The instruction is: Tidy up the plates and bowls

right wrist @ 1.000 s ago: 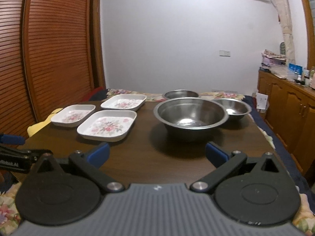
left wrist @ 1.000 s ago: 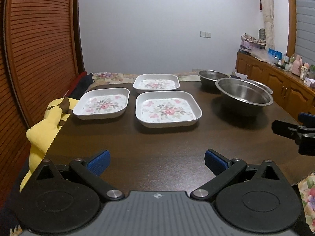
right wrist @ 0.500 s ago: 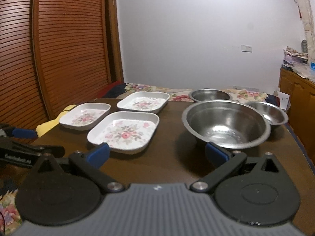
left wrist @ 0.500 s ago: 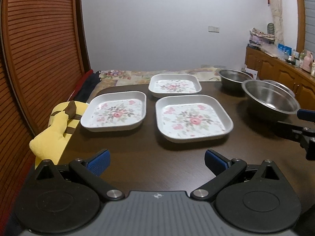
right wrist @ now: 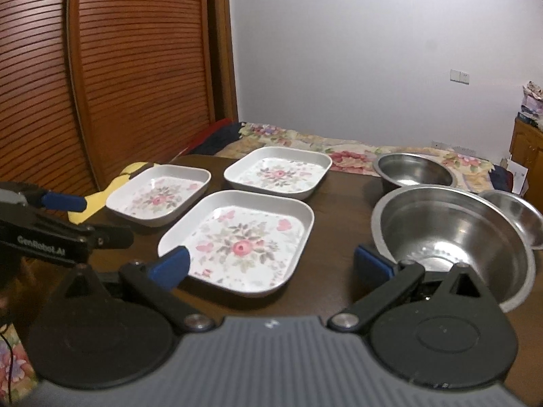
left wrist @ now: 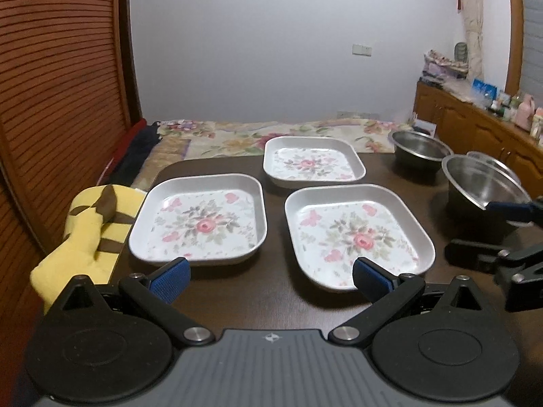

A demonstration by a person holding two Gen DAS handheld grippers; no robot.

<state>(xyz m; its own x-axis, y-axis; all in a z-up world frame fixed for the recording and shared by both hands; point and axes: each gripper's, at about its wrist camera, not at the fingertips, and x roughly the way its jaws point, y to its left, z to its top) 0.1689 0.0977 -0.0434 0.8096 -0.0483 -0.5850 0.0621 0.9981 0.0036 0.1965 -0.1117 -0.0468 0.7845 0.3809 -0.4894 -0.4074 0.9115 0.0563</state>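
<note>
Tabletop [left wrist: 258,302]: dark brown wood, carrying all the ware; a floral-covered bed [left wrist: 271,135] lies beyond its far edge, a slatted wooden door [left wrist: 61,78] stands at left, a wooden sideboard [left wrist: 475,125] with small clutter at far right.

Large steel bowl [right wrist: 451,237]: right side of the tabletop, nearest of the bowls, upright and empty. Its rim overlaps, in view, the rim of a smaller bowl behind it; whether they touch cannot be told.

Right steel bowl [right wrist: 516,213]: behind and to the right of the large bowl, mostly hidden by it.

Far steel bowl [right wrist: 414,173]: near the far edge of the tabletop, beyond the large bowl, standing apart.

Near floral plate [right wrist: 237,240]: square, white, rose pattern, centre of the tabletop, nearest to both tools.

Left floral plate [left wrist: 200,220]: same pattern, just beside the near plate on its left, a narrow gap between them, close to the left edge of the tabletop.

Far floral plate [left wrist: 312,162]: same pattern, beyond the other two, separate from both.

Yellow plush toy [left wrist: 88,230]: brown stripes, hanging off the left edge of the tabletop just beside the left plate.

Left tool [left wrist: 269,276]: blue-padded fingers spread wide, holding nothing, over the near edge of the tabletop facing the left and near plates.

Right tool [right wrist: 271,266]: fingers likewise spread wide and empty, one fingertip before the near plate, the other before the large bowl.
</note>
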